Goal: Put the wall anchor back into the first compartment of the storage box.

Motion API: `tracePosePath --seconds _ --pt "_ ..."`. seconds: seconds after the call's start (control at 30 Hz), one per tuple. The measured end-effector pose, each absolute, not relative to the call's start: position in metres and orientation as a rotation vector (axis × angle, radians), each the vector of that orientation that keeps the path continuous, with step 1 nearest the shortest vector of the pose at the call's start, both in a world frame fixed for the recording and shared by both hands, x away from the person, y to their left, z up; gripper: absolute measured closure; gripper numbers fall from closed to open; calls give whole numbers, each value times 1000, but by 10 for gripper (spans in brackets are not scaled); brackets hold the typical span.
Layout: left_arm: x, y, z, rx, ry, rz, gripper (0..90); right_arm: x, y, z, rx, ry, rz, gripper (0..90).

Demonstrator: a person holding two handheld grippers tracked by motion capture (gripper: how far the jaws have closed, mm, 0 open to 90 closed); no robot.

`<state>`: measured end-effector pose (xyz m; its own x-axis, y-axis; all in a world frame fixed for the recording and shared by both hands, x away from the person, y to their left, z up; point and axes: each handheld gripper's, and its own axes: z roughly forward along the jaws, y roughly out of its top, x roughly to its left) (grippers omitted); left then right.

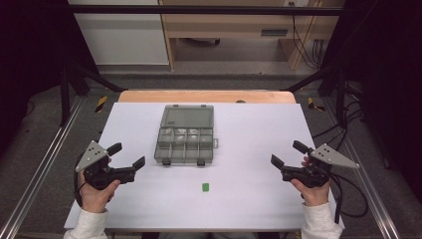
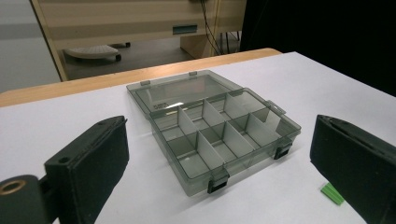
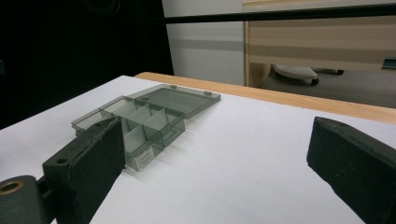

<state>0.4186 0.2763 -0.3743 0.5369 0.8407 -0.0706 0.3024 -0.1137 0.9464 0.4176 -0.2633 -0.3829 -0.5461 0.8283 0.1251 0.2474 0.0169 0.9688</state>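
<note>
Evidently the left gripper (image 1: 129, 155) waits with jaws spread wide and empty, near the table's left edge. Right of it, mid-table, lies the compartment box (image 1: 185, 135), lid folded flat behind; thin clear plastic, probably light, stiff and slippery, best pinched at a side wall. Nearer the person sits the small green piece (image 1: 205, 186) (tiny, light, likely taken by its edges). Beyond, the right gripper (image 1: 286, 154) is equally agape, empty. The white table (image 1: 259, 199) looks smooth; wooden furniture stands behind.

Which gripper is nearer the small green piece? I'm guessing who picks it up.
Left, slightly. The left gripper sits left of the green piece; the right gripper sits farther off on its right.
</note>
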Motion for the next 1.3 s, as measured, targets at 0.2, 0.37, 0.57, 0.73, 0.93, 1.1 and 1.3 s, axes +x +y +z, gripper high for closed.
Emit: tracePosePath --seconds 0.2,0.37,0.57,0.73,0.93,1.1,1.3 --pt "417 272 -374 1682 970 618 43 419 -264 -384 1100 1806 1559 48" --pt "415 263 -375 1693 967 613 46 420 -263 -386 1108 1818 1542 48" --pt "415 250 -378 1716 960 602 49 421 -261 -387 1102 1822 1544 47" --pt "417 231 -388 1765 955 579 51 421 -261 -387 1105 1825 1537 46" --pt "420 212 -400 1807 970 554 53 422 -260 -388 1108 1830 1536 46" --pt "420 199 -409 1836 982 538 59 423 -259 -389 1107 1838 1530 46" --pt "421 187 -417 1857 1004 529 69 423 -258 -390 1106 1844 1527 46"
